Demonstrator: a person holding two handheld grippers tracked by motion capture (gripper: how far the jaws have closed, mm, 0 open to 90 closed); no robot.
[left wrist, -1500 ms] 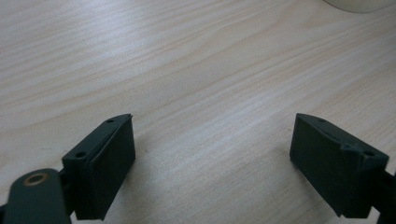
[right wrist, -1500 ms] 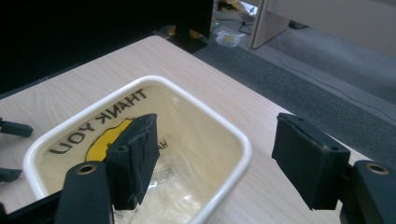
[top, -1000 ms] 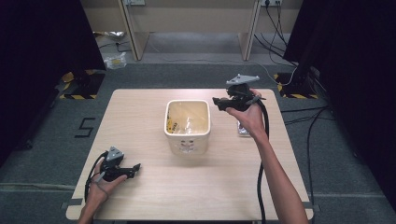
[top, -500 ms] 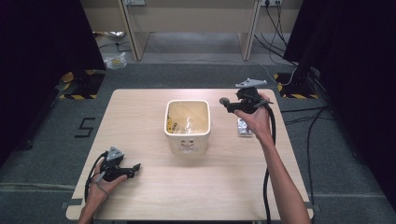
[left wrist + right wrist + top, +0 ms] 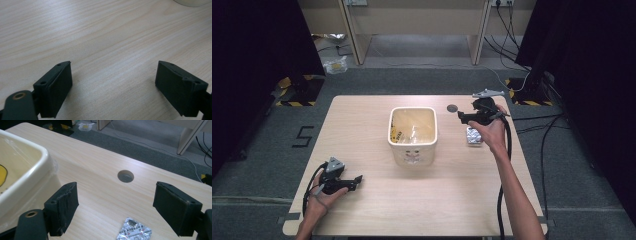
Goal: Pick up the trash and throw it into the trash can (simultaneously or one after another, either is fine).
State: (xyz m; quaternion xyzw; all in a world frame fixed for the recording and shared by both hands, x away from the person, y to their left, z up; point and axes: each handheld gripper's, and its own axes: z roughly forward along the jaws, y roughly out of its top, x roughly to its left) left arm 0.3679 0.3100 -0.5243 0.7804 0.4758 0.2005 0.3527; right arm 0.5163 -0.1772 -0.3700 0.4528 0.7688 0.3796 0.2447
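Observation:
A cream square bin [image 5: 412, 145] stands at the table's middle, with clear wrapping and something yellow inside; its rim [image 5: 22, 170] fills the left of the right gripper view. A silver blister pack [image 5: 474, 135] lies flat to the bin's right, just below my right gripper [image 5: 460, 117]. In the right gripper view the pack [image 5: 135, 231] sits low between the jaws of that gripper [image 5: 115, 193], which have just been opening and stand wide apart, with nothing between the pads. My left gripper [image 5: 358, 180] rests near the front left, open over bare wood [image 5: 113, 67].
A round hole [image 5: 452, 107] pierces the tabletop behind the blister pack, seen ahead of the right jaws as a grey hole [image 5: 125, 176]. The wooden table [image 5: 362, 120] has grey floor all round, with cables at the right and desk legs beyond.
My right gripper has sunk and drifted a little right, away from the bin's rim toward the blister pack. The left gripper has stayed put.

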